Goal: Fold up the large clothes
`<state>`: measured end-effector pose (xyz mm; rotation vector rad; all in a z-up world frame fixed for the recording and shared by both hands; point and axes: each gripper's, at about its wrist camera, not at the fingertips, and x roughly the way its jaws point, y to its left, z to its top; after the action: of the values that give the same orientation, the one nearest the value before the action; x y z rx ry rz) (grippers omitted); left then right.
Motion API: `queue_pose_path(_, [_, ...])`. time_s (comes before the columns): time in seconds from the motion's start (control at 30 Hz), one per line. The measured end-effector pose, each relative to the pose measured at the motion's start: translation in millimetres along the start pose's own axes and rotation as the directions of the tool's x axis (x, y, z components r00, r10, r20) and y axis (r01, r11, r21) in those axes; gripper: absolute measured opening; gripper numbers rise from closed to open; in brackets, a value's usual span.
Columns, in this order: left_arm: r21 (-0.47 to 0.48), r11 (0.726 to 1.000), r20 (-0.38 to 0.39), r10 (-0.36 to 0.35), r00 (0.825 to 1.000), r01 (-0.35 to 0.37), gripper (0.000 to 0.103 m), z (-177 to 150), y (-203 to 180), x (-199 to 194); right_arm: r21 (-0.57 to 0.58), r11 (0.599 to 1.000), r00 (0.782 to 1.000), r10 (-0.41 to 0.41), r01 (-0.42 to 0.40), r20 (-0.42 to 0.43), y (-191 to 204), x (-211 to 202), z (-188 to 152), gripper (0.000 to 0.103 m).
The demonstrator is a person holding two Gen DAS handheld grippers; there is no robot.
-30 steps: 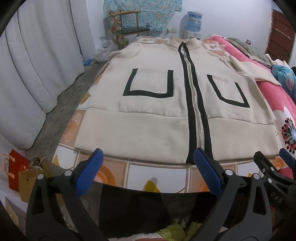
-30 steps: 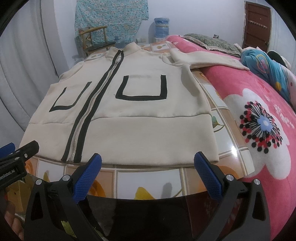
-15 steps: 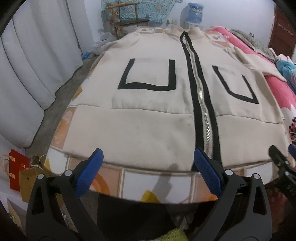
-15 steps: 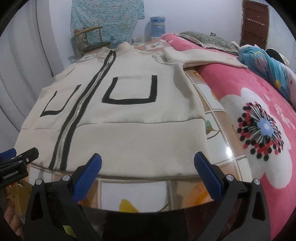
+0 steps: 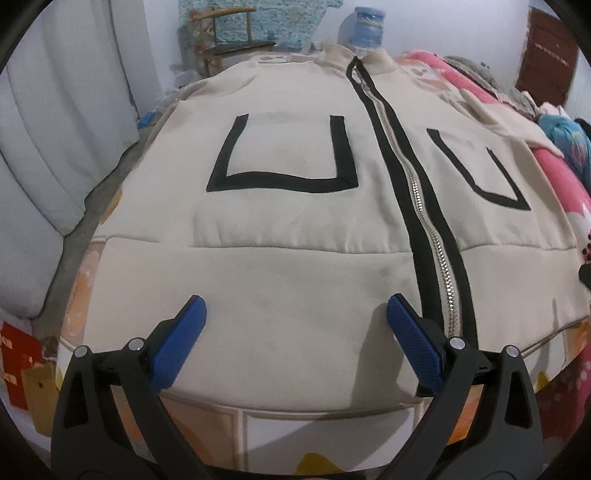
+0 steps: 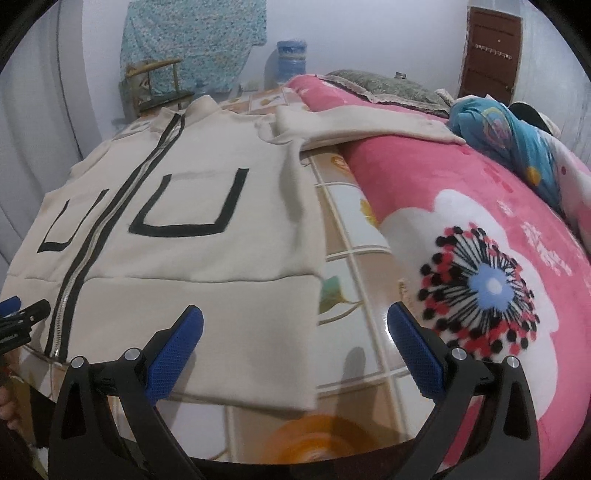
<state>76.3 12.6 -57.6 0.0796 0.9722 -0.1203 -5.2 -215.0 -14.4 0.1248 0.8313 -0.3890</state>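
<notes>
A cream zip-front jacket with black trim and two black-outlined pockets lies flat, front up, on a glossy tiled table. Its hem faces me. My left gripper is open over the hem band, left of the zipper. In the right wrist view the jacket fills the left half. My right gripper is open above the hem's right corner, its left pad over cloth and its right pad over bare table. One sleeve lies across the pink blanket.
A pink flowered blanket borders the table on the right, with a blue garment further back. White curtains, a wooden chair and a water bottle stand beyond. Red and tan bags sit on the floor at left.
Both grippers have moved forward from before the table's edge to over the jacket's hem. The jacket has not moved. Both stay open.
</notes>
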Motion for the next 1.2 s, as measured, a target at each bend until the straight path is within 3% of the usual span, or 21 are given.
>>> queue_pose_path(0.17, [-0.005, 1.000, 0.007, -0.016, 1.000, 0.016, 0.095, 3, 4, -2, -0.019, 0.999, 0.999, 0.043, -0.043, -0.015, -2, 7, 2, 0.086])
queue_pose_path(0.27, [-0.035, 0.999, 0.108, -0.011, 0.994, 0.015, 0.095, 5, 20, -20, -0.032, 0.996, 0.996, 0.083, -0.084, -0.021, 1, 8, 2, 0.079])
queue_pose_path(0.33, [-0.066, 0.998, 0.176, 0.034, 0.984, -0.022, 0.095, 9, 38, -31, -0.036, 0.994, 0.994, 0.102, -0.103, -0.032, 2, 11, 1, 0.073])
queue_pose_path(0.4, [-0.122, 0.989, 0.182, 0.099, 0.978, -0.077, 0.095, 13, 62, -32, -0.024, 0.993, 0.992, 0.110, -0.111, -0.065, -1, 18, -1, 0.063])
queue_pose_path(0.43, [-0.142, 0.986, 0.173, 0.116, 0.978, -0.092, 0.091, 15, 70, -30, -0.015, 0.993, 0.991, 0.113, -0.114, -0.076, -2, 20, -3, 0.058])
queue_pose_path(0.47, [-0.166, 0.981, 0.163, 0.129, 0.978, -0.102, 0.077, 16, 80, -27, -0.007, 0.993, 0.990, 0.115, -0.116, -0.080, -4, 22, -3, 0.054])
queue_pose_path(0.57, [-0.231, 0.967, 0.110, 0.139, 0.984, -0.110, 0.064, 15, 106, -12, -0.002, 0.993, 0.991, 0.115, -0.115, -0.069, -7, 24, -2, 0.045])
queue_pose_path(0.63, [-0.247, 0.964, 0.085, 0.120, 0.989, -0.096, 0.058, 13, 115, -2, -0.003, 0.992, 0.990, 0.125, -0.125, -0.071, -6, 29, 1, 0.040])
queue_pose_path(0.73, [-0.241, 0.968, 0.085, 0.097, 0.992, -0.074, 0.058, 15, 115, 7, 0.002, 0.991, 0.988, 0.135, -0.135, -0.078, -4, 38, 7, 0.037])
queue_pose_path(0.9, [-0.206, 0.973, 0.090, 0.127, 0.988, -0.107, 0.056, 25, 110, 19, 0.029, 0.988, 0.986, 0.155, -0.154, -0.060, -6, 51, 16, 0.032])
queue_pose_path(1.0, [-0.186, 0.976, 0.106, 0.136, 0.985, -0.115, 0.043, 31, 108, 22, 0.027, 0.987, 0.986, 0.158, -0.157, -0.043, -2, 60, 24, 0.029])
queue_pose_path(1.07, [-0.179, 0.976, 0.107, 0.147, 0.983, -0.126, 0.026, 33, 107, 23, 0.024, 0.989, 0.988, 0.149, -0.148, -0.048, 1, 62, 29, 0.020])
queue_pose_path(1.2, [-0.142, 0.982, 0.128, 0.145, 0.981, -0.127, 0.011, 33, 104, 14, 0.026, 0.986, 0.985, 0.168, -0.167, -0.044, 4, 50, 34, 0.008])
